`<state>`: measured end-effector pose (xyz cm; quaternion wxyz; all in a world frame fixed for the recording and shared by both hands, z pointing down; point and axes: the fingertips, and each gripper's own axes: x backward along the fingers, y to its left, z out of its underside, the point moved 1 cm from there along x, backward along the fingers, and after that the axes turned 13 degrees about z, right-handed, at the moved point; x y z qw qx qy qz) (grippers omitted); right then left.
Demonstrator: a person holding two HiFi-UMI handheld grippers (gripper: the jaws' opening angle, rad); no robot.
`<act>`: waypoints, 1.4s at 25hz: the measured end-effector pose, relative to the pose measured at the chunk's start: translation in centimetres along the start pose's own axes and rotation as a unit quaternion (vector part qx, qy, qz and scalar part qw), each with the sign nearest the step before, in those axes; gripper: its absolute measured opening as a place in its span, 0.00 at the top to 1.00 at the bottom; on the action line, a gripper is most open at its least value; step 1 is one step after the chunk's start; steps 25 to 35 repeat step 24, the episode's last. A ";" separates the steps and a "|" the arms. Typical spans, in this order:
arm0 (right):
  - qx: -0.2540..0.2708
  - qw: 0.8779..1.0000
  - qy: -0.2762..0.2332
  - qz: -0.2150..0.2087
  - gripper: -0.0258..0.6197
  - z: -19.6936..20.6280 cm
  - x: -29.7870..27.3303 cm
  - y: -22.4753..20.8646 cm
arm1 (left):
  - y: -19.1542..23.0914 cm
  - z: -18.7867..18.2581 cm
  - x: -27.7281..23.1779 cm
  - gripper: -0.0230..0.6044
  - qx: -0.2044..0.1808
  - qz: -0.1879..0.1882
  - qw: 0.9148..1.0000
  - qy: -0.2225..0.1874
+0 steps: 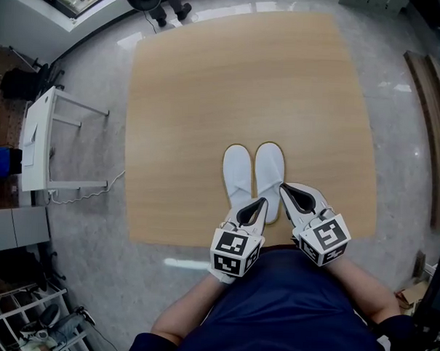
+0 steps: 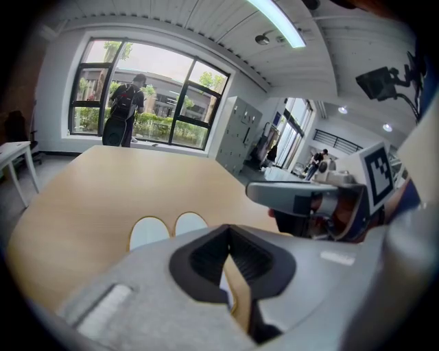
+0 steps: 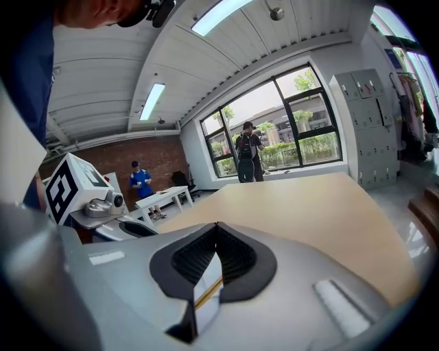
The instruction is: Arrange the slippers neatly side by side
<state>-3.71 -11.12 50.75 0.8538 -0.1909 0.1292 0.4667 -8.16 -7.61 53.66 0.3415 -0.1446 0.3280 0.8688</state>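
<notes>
We saw the left-hand slipper [image 1: 237, 172] and right-hand slipper [image 1: 270, 170] touching side by side at lower middle of the frame, long axes running upward. Our left gripper [image 1: 262, 203] and right gripper [image 1: 283, 188], jaws pressed together and empty, hung over the heels, one apiece.

Head view steeply down over table [image 1: 246, 85]; gripper views low at near edge, facing windows [image 2: 144, 92]; table shared.
</notes>
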 end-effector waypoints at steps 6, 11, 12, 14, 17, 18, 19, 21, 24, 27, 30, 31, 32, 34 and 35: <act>0.005 1.000 0.006 -0.001 0.94 0.4 -0.2 0.2 | 0.3 0.4 0.3 0.96 0.008 -0.008 1.000 -0.001; 0.002 1.000 0.007 -0.005 0.94 0.3 -0.5 0.2 | 0.4 0.4 0.3 0.96 0.015 -0.011 1.000 -0.004; 0.000 1.000 0.009 -0.005 0.94 0.3 -0.5 0.2 | 0.4 0.3 0.3 0.96 0.016 -0.012 1.000 -0.004; 0.000 1.000 0.010 -0.004 0.94 0.1 -0.6 0.3 | 0.5 0.2 0.4 0.96 0.018 -0.012 1.000 -0.004; 0.001 1.000 0.011 -0.006 0.94 -0.1 -0.9 0.4 | 0.8 -0.1 0.5 0.96 0.019 -0.013 1.000 -0.004; 0.001 1.000 0.011 -0.007 0.94 -0.2 -0.9 0.5 | 0.9 -0.2 0.5 0.96 0.018 -0.013 1.000 -0.005; 0.000 1.000 0.012 -0.006 0.94 -0.2 -0.9 0.5 | 0.9 -0.2 0.5 0.96 0.018 -0.012 1.000 -0.004; -0.001 1.000 0.011 -0.005 0.94 -0.3 -1.0 0.4 | 0.9 -0.4 0.5 0.96 0.018 -0.011 1.000 -0.004; -0.005 1.000 0.011 -0.005 0.94 -0.3 -1.0 0.4 | 0.9 -0.5 0.4 0.96 0.018 -0.010 1.000 -0.004; -0.005 1.000 0.011 -0.005 0.94 -0.3 -1.0 0.4 | 0.9 -0.5 0.4 0.96 0.018 -0.010 1.000 -0.004; -0.005 1.000 0.011 -0.005 0.94 -0.3 -1.0 0.4 | 0.9 -0.5 0.4 0.96 0.018 -0.010 1.000 -0.004; -0.005 1.000 0.011 -0.005 0.94 -0.3 -1.0 0.4 | 0.9 -0.5 0.4 0.96 0.018 -0.010 1.000 -0.004; -0.005 1.000 0.011 -0.005 0.94 -0.3 -1.0 0.4 | 0.9 -0.5 0.4 0.96 0.018 -0.010 1.000 -0.004; -0.005 1.000 0.011 -0.005 0.94 -0.3 -1.0 0.4 | 0.9 -0.5 0.4 0.96 0.018 -0.010 1.000 -0.004; -0.005 1.000 0.011 -0.005 0.94 -0.3 -1.0 0.4 | 0.9 -0.5 0.4 0.96 0.018 -0.010 1.000 -0.004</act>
